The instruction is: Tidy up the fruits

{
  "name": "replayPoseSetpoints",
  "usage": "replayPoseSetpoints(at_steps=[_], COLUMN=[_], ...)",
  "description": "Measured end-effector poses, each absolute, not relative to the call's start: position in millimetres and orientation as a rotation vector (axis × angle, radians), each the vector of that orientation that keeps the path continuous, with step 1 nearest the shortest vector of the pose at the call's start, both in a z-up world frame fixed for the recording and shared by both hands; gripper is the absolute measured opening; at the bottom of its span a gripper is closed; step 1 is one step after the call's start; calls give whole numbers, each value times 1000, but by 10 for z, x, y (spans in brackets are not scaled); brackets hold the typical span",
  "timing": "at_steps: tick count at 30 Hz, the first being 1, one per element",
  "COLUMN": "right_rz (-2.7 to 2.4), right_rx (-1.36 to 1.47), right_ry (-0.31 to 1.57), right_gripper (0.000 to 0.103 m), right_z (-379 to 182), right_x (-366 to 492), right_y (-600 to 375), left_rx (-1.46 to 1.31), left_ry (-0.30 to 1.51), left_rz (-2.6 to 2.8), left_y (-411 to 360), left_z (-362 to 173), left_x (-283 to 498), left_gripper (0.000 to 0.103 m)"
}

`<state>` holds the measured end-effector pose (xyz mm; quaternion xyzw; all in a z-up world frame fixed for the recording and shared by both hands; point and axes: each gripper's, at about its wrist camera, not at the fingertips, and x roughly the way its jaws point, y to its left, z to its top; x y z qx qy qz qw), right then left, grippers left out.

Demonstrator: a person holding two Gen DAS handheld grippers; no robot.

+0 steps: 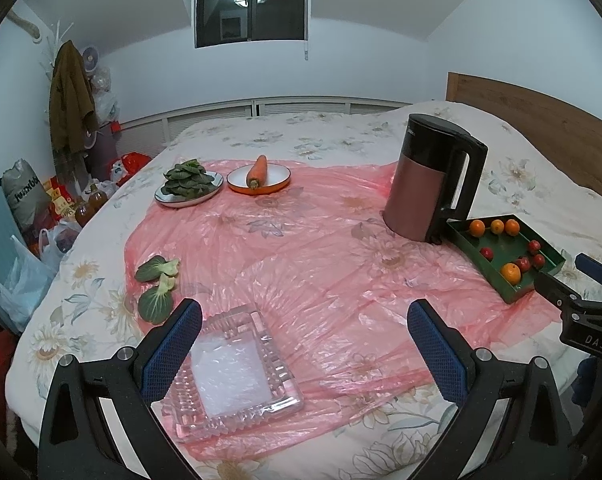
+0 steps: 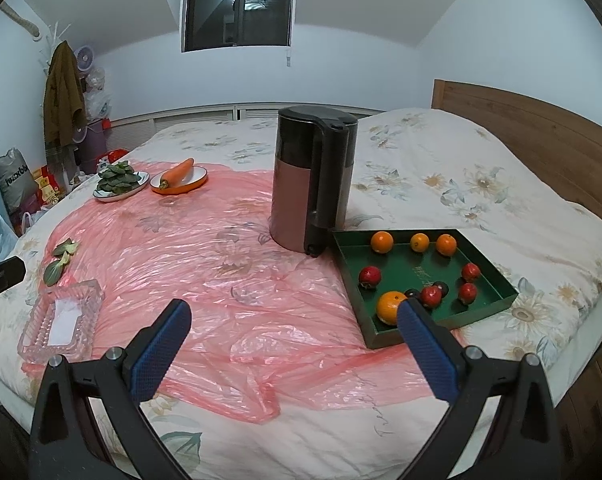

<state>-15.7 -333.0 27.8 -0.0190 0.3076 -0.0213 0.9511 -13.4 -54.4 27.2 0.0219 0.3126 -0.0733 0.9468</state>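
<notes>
A green tray (image 2: 497, 285) on the bed's right side holds several oranges (image 2: 381, 241) and several small red fruits (image 2: 369, 275); one orange (image 2: 389, 306) lies at its near corner. The tray also shows in the left wrist view (image 1: 463, 242). A clear glass dish (image 1: 231, 376) lies empty at the near left, also seen in the right wrist view (image 2: 61, 322). My left gripper (image 1: 303, 354) is open and empty just above the glass dish. My right gripper (image 2: 293, 350) is open and empty, its right finger close to the tray's near corner.
A pink and black kettle (image 2: 311, 180) stands just left of the tray. A plate of greens (image 1: 189, 184) and a carrot (image 1: 258, 171) on an orange-rimmed plate sit at the back. Loose green leaves (image 1: 157, 288) lie left. A pink plastic sheet (image 1: 301, 248) covers the bed.
</notes>
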Motion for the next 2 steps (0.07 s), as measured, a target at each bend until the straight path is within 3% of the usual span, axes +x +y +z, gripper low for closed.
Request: replayPoseSetpoints(at_steps=[2], right_rz=[-45], right_rx=[-40], right_ry=[626], right_gripper=[103], right_z=[280], right_x=[-158], right_y=[-3331], left_rx=[43], left_ry=[636], left_rz=[-148], left_y=[-541], left_z=[274], left_x=[-126], left_gripper=[101])
